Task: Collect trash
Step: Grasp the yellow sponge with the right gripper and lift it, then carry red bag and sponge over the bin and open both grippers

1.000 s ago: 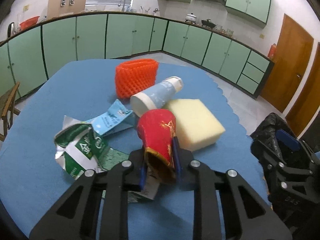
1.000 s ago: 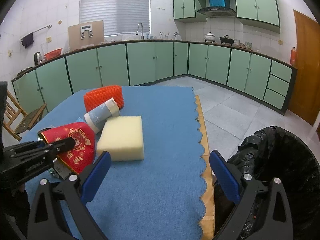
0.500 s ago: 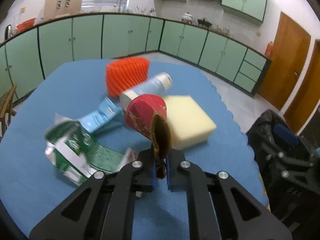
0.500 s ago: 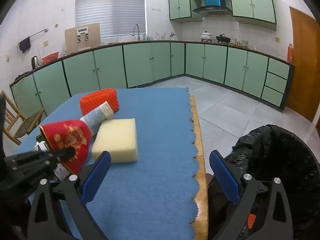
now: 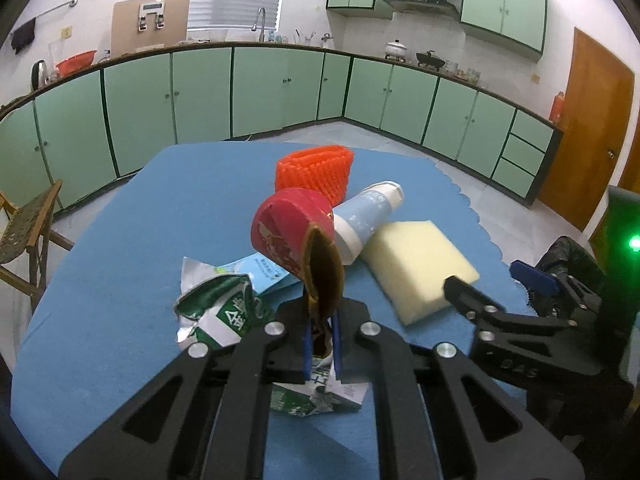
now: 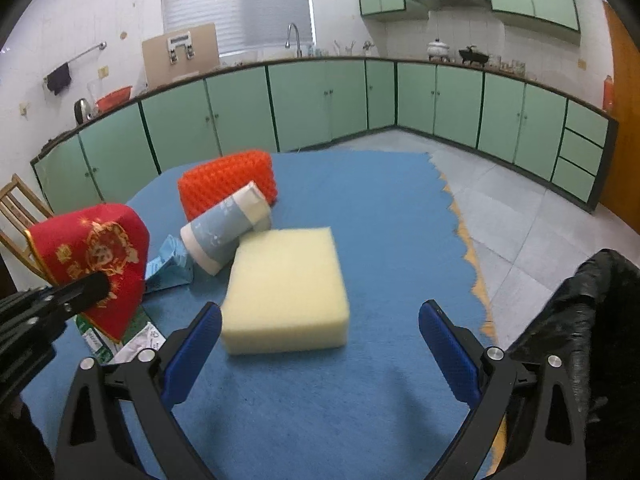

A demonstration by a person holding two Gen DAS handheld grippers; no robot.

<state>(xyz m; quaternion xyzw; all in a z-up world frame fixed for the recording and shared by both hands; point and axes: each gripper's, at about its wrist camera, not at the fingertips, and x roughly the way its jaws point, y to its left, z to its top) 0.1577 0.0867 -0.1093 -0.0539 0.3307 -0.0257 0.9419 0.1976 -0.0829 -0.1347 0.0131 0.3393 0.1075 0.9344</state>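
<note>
My left gripper [image 5: 320, 340] is shut on the rim of a squashed red paper cup [image 5: 292, 236] with gold print, lifted off the blue table [image 5: 120, 248]; the same cup [image 6: 96, 256] shows at the left of the right wrist view. Under it lie a crumpled green-and-white carton [image 5: 220, 312], a light blue wrapper [image 5: 260, 272], a blue-and-white paper cup [image 5: 364, 216] on its side, an orange foam net [image 5: 316, 172] and a pale yellow sponge block [image 5: 416, 264]. My right gripper [image 6: 320, 344] stands open just in front of the sponge [image 6: 288, 288], nothing between its fingers.
A bin lined with a black bag [image 6: 592, 320] stands off the table's right edge. A wooden chair [image 5: 28, 232] sits at the left. Green kitchen cabinets [image 5: 280, 88] run along the far walls, with a brown door [image 5: 592, 128] at the right.
My left gripper closed on the red cup's rim, flattening it, and lifted it off the pile. My right gripper swung left from the bin toward the sponge.
</note>
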